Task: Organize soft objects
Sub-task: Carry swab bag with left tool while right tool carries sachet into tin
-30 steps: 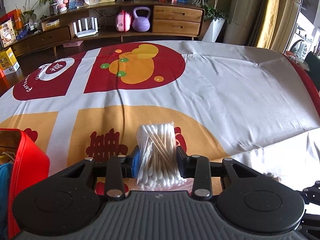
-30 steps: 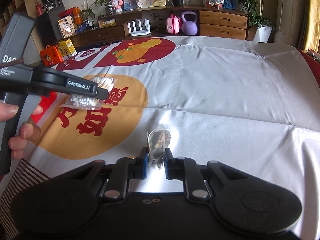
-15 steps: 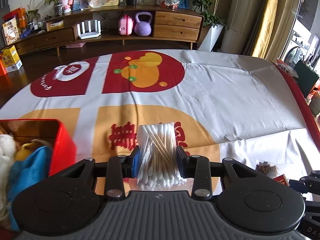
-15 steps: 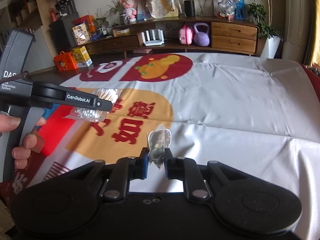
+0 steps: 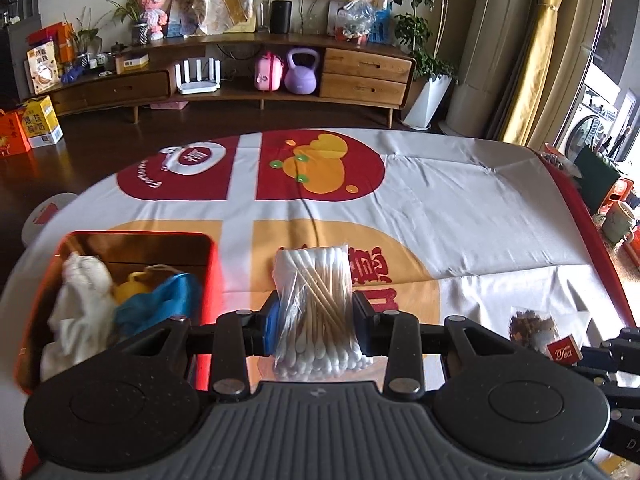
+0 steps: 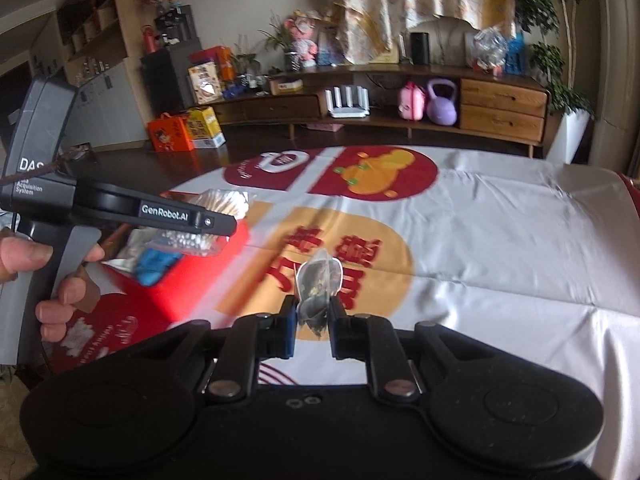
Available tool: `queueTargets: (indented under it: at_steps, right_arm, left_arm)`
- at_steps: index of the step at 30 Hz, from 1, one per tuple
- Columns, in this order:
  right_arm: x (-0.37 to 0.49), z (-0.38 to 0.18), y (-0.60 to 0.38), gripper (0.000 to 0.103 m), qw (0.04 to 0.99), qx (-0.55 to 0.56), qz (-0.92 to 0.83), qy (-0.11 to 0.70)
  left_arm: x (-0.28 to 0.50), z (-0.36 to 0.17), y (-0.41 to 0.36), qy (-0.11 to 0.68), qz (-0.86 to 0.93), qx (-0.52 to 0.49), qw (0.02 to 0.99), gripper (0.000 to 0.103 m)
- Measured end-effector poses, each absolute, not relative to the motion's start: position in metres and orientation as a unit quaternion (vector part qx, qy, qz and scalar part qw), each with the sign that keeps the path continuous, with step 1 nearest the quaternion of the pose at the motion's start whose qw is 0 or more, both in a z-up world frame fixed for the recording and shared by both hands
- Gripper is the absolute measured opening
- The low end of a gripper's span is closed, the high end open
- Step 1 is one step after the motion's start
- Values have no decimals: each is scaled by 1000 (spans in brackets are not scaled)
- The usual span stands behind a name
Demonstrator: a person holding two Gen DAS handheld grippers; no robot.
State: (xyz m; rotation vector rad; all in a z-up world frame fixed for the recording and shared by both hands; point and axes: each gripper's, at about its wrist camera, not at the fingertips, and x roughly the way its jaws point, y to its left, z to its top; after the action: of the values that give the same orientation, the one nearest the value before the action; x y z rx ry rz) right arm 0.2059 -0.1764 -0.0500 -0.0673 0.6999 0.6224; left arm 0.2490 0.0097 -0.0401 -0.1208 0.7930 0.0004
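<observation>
The bag of cotton swabs point(image 5: 316, 304) is clamped in the left gripper point(image 5: 316, 320), raised just right of the red box point(image 5: 208, 264); its lower end is hidden. The right gripper point(image 6: 313, 320) pinches a tea bag point(image 6: 318, 280), contents blurred, further right.

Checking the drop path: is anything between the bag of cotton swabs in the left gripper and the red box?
Nothing visible blocks it. The bag of cotton swabs is held to the right of the open red box, which already holds a white cloth, a yellow item and a blue item.
</observation>
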Motion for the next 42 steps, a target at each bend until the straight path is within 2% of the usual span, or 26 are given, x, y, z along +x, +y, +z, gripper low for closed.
queueTargets:
  at_steps: [21,42]
  right_arm:
    - [173,-21,-71,15,868,-60,379,315]
    - [226,-49,29,15,840,-94,409,344]
  left_arm:
    - [168,-2,103,366,40,-78,927,36]
    - [170,-46,179,399,80,-99,908,36]
